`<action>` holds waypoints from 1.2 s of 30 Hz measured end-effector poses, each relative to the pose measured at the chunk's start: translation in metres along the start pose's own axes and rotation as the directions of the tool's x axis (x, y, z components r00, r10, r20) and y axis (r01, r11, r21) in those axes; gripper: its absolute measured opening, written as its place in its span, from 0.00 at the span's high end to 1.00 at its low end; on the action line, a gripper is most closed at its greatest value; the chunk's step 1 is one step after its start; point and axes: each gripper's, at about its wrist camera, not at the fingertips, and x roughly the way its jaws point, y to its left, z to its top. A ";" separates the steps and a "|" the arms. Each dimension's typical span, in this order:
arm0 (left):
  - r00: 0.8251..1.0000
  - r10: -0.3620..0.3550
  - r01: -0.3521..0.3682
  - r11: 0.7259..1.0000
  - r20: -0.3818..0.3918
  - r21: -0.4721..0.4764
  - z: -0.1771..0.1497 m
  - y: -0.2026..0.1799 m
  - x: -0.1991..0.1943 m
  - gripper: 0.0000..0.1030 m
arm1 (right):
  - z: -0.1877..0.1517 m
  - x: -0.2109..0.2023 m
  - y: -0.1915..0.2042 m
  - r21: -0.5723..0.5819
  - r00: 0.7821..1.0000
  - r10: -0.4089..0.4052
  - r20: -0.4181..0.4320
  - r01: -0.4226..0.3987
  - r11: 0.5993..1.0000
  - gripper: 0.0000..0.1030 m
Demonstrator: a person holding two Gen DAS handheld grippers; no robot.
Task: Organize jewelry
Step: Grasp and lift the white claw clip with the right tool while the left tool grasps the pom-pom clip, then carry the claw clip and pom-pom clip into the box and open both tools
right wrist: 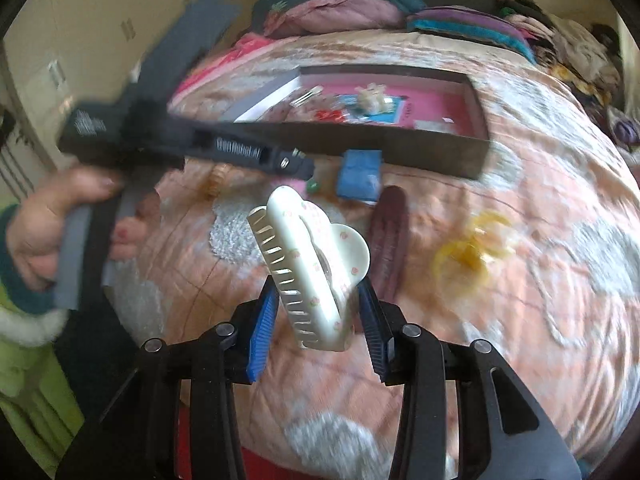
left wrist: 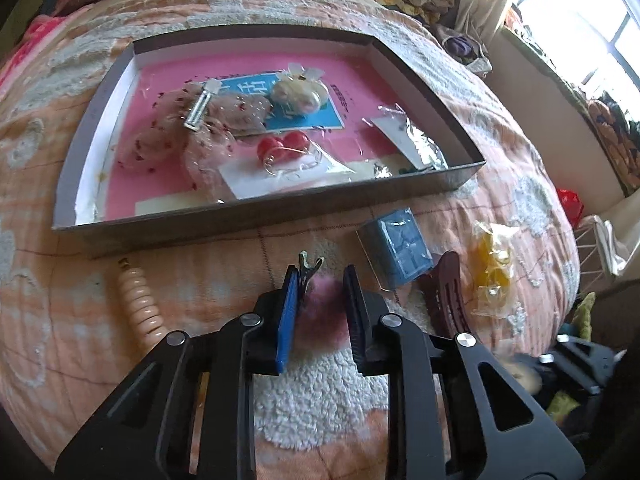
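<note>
My left gripper (left wrist: pixel 322 276) points down at the bedspread and is shut on a fluffy pink-purple pom-pom hair clip (left wrist: pixel 324 296); the clip's metal end (left wrist: pixel 310 262) sticks out past the fingertips. In the right wrist view my right gripper (right wrist: pixel 318 292) is shut on a white claw clip (right wrist: pixel 316 264) with a small flower print, held above the bed. A shallow grey box (left wrist: pixel 260 222) with a pink lining lies beyond both and holds several bagged trinkets, among them red bead earrings (left wrist: pixel 284 146) and pearl pieces (left wrist: pixel 298 90).
Loose on the quilt lie a blue box (left wrist: pixel 396 248), a dark maroon claw clip (left wrist: pixel 440 296), a bagged yellow piece (left wrist: pixel 494 264) and a beige coil tie (left wrist: pixel 140 300). A hand (right wrist: pixel 52 224) holds the left gripper's handle. Pillows and clothes pile up behind.
</note>
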 end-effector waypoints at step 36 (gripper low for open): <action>0.942 0.033 -0.081 0.988 0.335 0.129 0.055 -0.019 -0.148 0.91 | 0.091 -0.156 -0.009 0.034 0.903 -0.082 0.421 0.074 0.997 0.62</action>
